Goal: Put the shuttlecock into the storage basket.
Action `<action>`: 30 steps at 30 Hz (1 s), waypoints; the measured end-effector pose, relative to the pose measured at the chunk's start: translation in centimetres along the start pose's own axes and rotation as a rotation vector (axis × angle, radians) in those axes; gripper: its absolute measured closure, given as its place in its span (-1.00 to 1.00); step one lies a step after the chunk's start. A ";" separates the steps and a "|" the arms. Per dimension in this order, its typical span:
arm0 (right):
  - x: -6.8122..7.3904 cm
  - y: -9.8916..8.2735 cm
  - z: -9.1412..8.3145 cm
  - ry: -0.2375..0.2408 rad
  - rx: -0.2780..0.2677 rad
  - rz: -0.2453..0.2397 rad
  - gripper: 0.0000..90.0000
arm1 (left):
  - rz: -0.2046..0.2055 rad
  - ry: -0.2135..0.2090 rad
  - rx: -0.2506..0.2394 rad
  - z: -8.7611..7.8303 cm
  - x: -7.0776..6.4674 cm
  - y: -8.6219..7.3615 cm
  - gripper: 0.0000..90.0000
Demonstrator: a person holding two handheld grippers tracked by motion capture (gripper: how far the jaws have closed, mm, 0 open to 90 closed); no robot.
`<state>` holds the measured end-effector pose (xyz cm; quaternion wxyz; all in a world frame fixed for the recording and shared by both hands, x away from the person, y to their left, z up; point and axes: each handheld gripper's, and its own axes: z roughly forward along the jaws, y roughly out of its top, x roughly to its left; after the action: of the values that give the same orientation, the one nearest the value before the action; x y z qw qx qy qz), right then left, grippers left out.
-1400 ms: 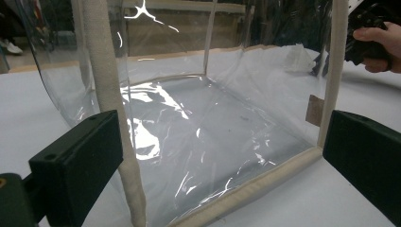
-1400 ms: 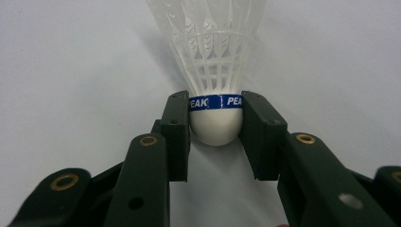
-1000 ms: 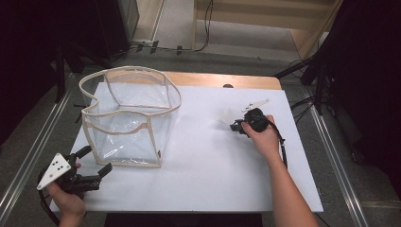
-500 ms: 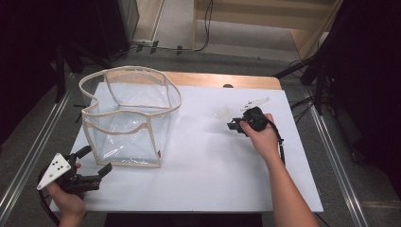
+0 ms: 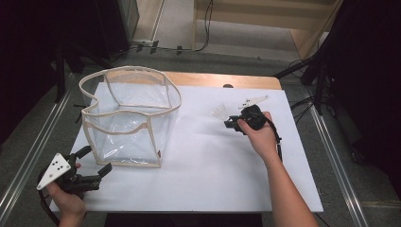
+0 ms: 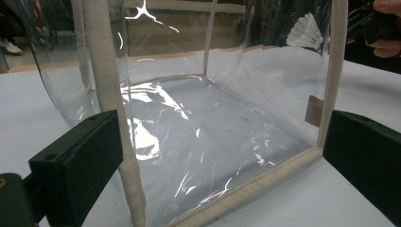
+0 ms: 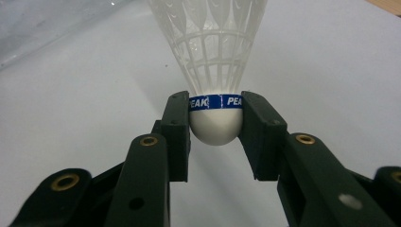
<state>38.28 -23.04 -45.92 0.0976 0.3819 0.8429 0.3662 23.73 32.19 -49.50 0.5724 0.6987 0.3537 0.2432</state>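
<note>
We are gripping a white plastic shuttlecock (image 7: 213,71) with the right gripper (image 7: 215,124): its two black jaws are clamping the rounded white cork base from either side, right at the blue printed band, with the mesh skirt fanning away beyond the jaw tips. In the high view the right gripper (image 5: 235,122) is sitting over the white table (image 5: 203,179), the shuttlecock (image 5: 220,111) pointing off its tips toward the clear bag (image 5: 127,118). We are holding the left gripper (image 5: 92,163) low at the near corner of that bag, jaws standing wide apart and closing on nothing; in its own view the bag's cream-trimmed corner edge (image 6: 109,94) is lying just inside the left-hand jaw and the bottom seam is running between the two jaws. We judge the step in hand to be the carry: the shuttlecock is picked and is going to the bag, whose open top is facing up. The next move, as we read it, calls for lifting the base high enough to clear the floppy rim, bringing the jaws over the opening, then parting them so it drops inside. The rim is sagging inward, so the left gripper may need to steady a wall.
</note>
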 end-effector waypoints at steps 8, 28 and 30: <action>0.6 1.0 -0.6 0.011 -0.021 -0.006 0.41 | 0.001 -0.001 0.000 0.0 0.0 0.0 -1.00; 2.8 3.7 -1.1 0.045 -0.060 -0.052 0.41 | 0.000 -0.005 0.001 0.0 0.0 0.0 -1.00; 3.0 4.0 -1.1 0.047 -0.063 -0.060 0.41 | -0.001 -0.005 0.001 0.0 0.0 0.0 -1.00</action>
<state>38.03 -19.72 -42.06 0.1008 0.3444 0.8440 0.3985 23.78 32.21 -49.50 0.5732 0.6993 0.3528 0.2408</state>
